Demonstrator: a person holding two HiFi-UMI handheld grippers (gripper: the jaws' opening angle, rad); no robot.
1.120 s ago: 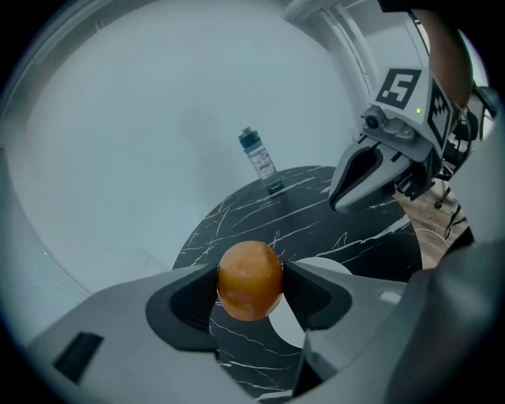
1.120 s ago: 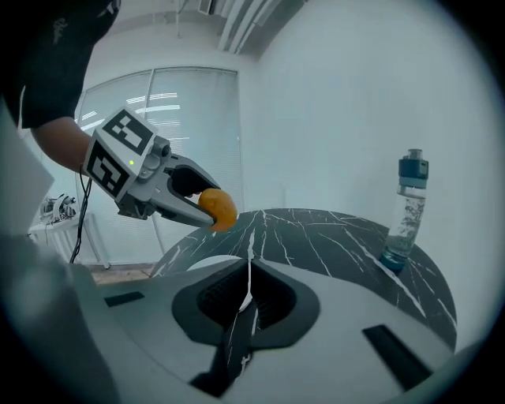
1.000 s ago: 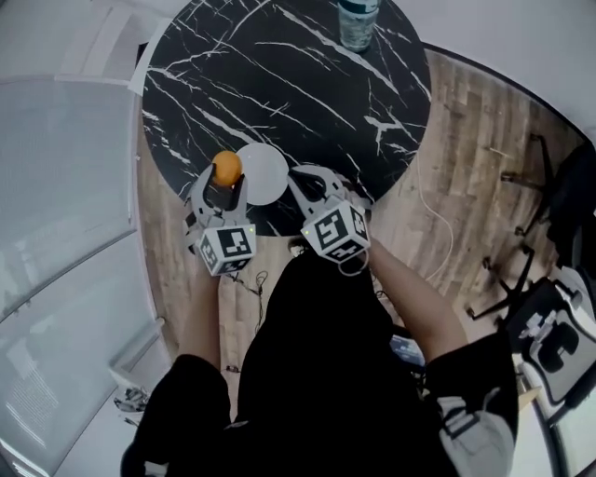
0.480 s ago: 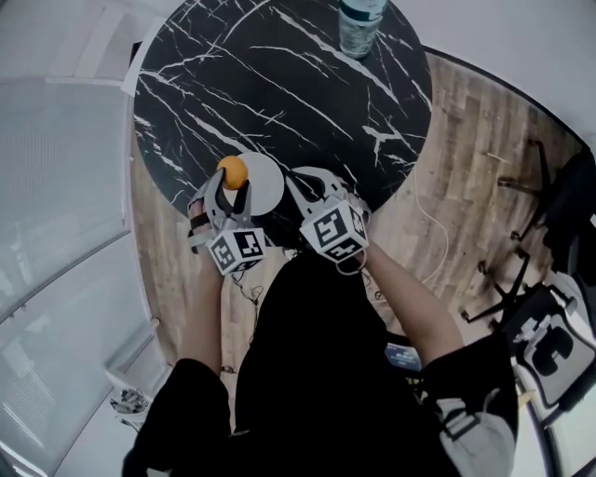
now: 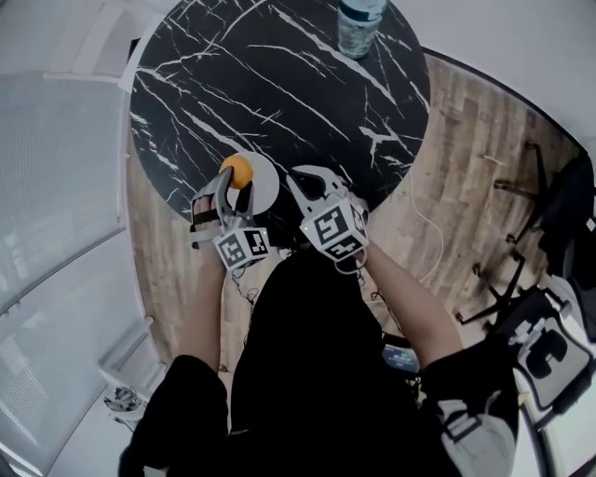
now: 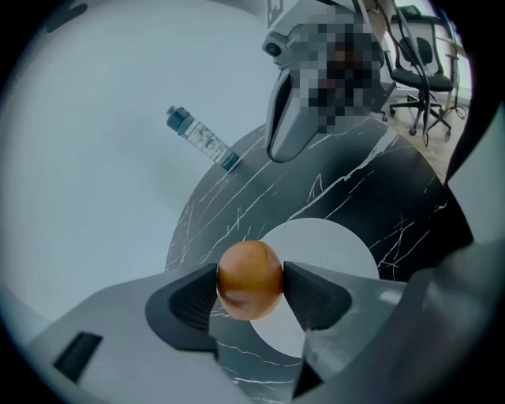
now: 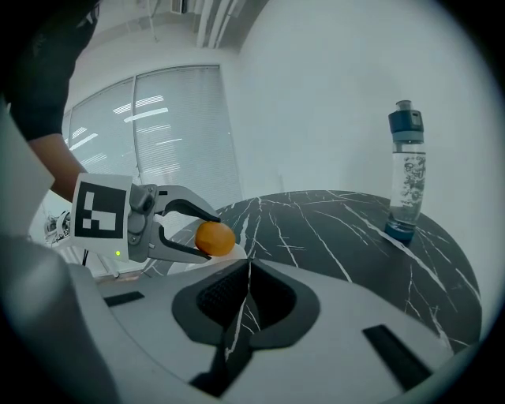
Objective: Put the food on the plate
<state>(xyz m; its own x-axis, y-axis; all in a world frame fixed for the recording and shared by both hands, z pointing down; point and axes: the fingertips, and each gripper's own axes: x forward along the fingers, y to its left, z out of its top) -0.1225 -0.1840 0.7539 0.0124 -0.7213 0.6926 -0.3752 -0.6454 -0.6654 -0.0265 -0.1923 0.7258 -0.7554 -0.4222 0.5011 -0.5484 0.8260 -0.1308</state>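
Head view and both gripper views, taken over a round black marble desk. The left gripper pinches a round orange fruit, one pad pressed on each side of it. The fruit is nearly a ball, so it has no long axis to line up. The right gripper is empty, its jaws pressed together, and hangs at the near edge of the desk, just right of the white plate.

The relation that governs the coming move is fruit to plate. In the head view the fruit sits over the plate's left part. In the left gripper view the bare white of the plate spreads below it and to the right. From the right gripper view the fruit appears to hang a little above the plate rather than on it, though contact cannot be ruled out. Judged from this, the carry is almost over: a short lowering, perhaps with a slight shift right toward the plate's middle, then a release. A round fruit let go near the rim could roll off onto the desk. A water bottle stands well apart at the far edge.
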